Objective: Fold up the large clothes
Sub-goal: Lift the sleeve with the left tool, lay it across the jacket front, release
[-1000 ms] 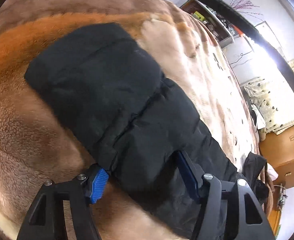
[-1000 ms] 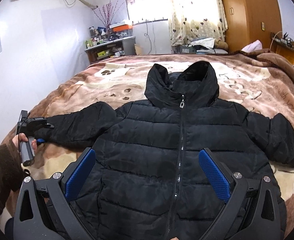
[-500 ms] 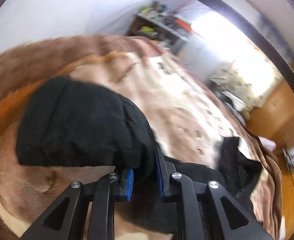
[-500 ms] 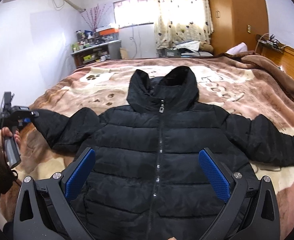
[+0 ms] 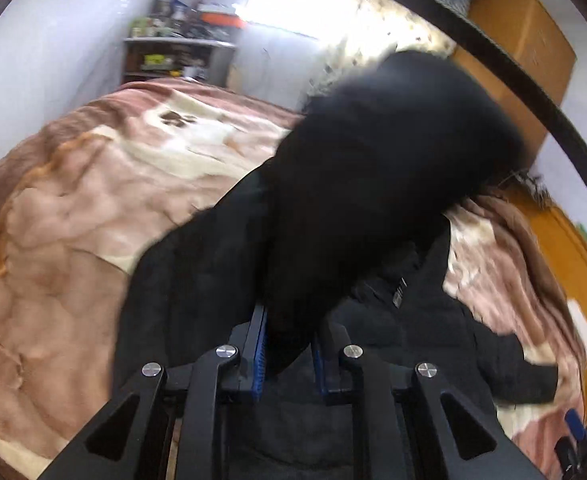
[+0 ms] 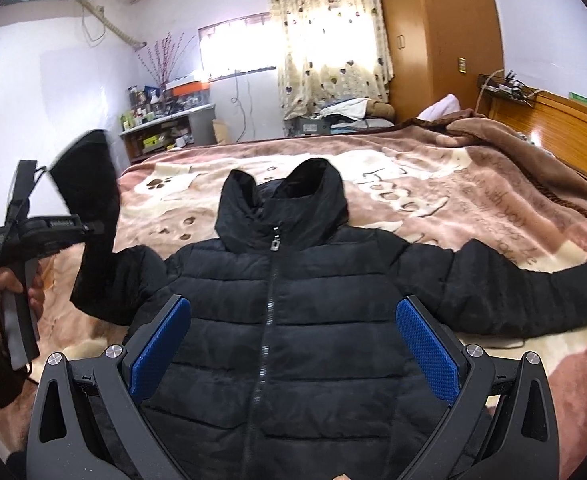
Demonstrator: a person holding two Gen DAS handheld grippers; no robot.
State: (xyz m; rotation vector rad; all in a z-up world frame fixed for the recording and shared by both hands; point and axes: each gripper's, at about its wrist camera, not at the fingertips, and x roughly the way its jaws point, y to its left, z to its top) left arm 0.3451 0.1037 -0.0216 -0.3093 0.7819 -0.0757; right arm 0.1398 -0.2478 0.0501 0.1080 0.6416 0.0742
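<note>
The black puffer jacket (image 6: 277, 320) lies front-up on the blanketed bed (image 6: 473, 208). The left gripper (image 5: 287, 346) pinches its sleeve (image 6: 93, 184), apparently near the blurred cuff, lifted clear. The right gripper (image 6: 293, 344) hovers wide open, holding nothing.

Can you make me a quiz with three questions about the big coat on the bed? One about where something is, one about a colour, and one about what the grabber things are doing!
1. Where does the jacket lie?
A. On the blanket of the bed
B. On the shelf
C. On the floor

2. What colour are the pads on the right gripper?
A. Red
B. Blue
C. Green

3. What is the left gripper doing?
A. Hanging open over nothing
B. Pinching the jacket's sleeve and holding it up
C. Holding the zipper

Answers:
1 A, the jacket is spread flat on the patterned blanket.
2 B, both pads look bright blue.
3 B, black sleeve cloth sits squeezed between its pads, raised off the bed.
</note>
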